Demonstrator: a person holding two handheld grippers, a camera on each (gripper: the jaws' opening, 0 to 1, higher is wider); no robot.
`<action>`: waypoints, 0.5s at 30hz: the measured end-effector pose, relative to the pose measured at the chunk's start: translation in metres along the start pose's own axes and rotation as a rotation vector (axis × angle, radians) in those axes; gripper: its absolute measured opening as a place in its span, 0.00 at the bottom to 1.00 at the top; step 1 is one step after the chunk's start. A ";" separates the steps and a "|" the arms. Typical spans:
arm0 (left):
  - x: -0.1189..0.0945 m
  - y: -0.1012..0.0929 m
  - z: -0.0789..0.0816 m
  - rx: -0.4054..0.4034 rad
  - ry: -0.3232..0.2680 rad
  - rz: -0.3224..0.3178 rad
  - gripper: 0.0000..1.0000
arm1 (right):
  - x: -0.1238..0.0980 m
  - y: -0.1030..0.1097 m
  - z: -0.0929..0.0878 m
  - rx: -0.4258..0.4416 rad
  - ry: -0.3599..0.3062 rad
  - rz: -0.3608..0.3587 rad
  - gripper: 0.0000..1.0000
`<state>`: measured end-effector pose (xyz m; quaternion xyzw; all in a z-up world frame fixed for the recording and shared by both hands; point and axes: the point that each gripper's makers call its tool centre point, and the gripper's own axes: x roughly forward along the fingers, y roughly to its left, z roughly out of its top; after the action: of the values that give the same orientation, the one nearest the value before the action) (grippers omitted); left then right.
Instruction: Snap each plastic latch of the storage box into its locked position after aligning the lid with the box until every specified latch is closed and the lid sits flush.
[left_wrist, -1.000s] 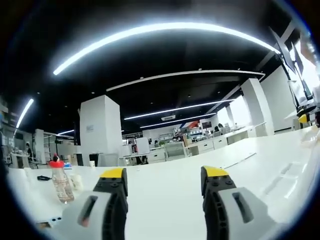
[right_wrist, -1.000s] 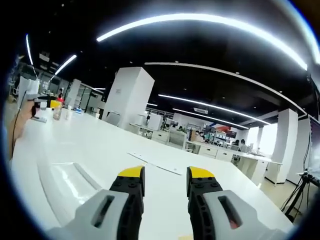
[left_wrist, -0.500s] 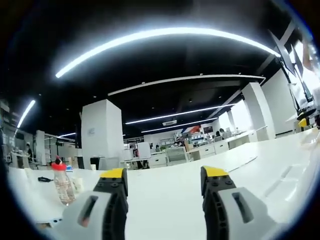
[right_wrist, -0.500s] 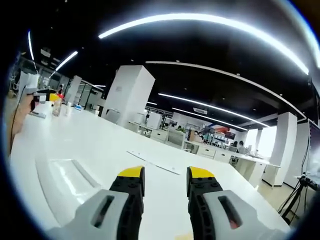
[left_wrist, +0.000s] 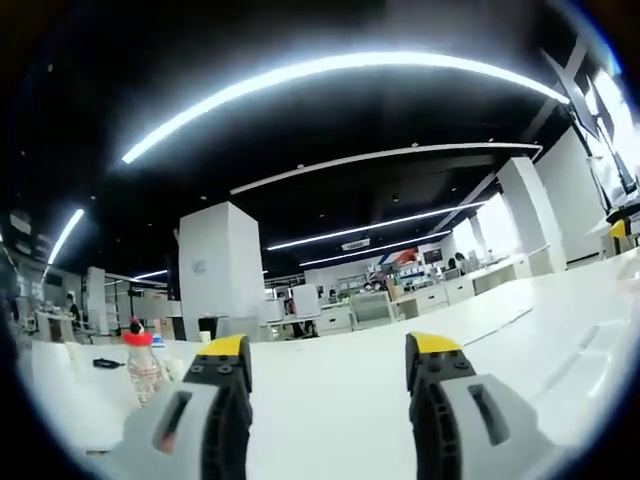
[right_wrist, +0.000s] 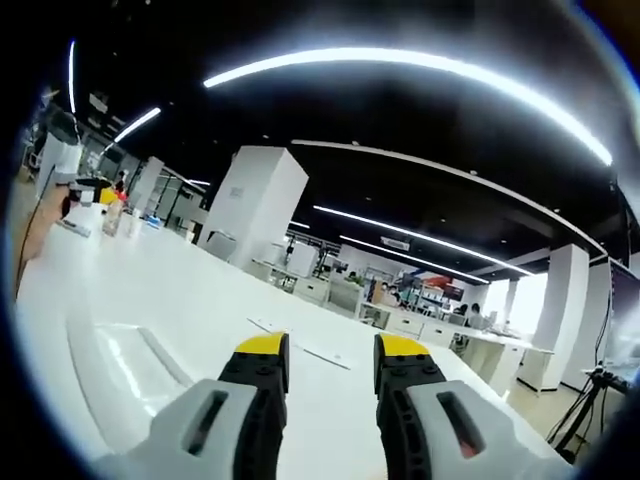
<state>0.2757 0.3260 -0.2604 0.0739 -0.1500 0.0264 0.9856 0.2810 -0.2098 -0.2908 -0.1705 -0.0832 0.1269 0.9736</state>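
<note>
In the left gripper view, the left gripper (left_wrist: 330, 350) points level across a white tabletop (left_wrist: 330, 420), its yellow-tipped jaws parted wide with nothing between them. A small bottle with a red cap (left_wrist: 143, 362) stands on the tabletop at about 9 o'clock from the jaws, well apart. No box part can be made out ahead of these jaws.

In the right gripper view, the right gripper (right_wrist: 328, 352) also looks out over the tabletop, its jaws open, a narrower gap, and empty. A clear plastic lid (right_wrist: 125, 365), most likely the storage box's, lies flat at about 9 o'clock from the jaws, its long axis running from near to far. No latch is visible on it. By this judgement the right gripper is the nearer one and must swing toward 9 o'clock and tip down.
</note>
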 end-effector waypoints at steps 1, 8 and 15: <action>-0.001 0.004 0.000 0.005 -0.001 0.018 0.65 | 0.001 -0.001 -0.001 -0.001 0.003 -0.004 0.33; 0.001 0.008 -0.002 -0.015 0.007 0.031 0.64 | 0.002 -0.002 -0.004 0.005 0.011 -0.001 0.33; 0.004 0.001 -0.006 0.024 0.028 0.006 0.64 | 0.003 -0.001 -0.009 0.009 0.028 -0.007 0.33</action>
<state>0.2809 0.3280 -0.2651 0.0848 -0.1360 0.0322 0.9865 0.2862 -0.2128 -0.2980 -0.1676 -0.0698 0.1215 0.9758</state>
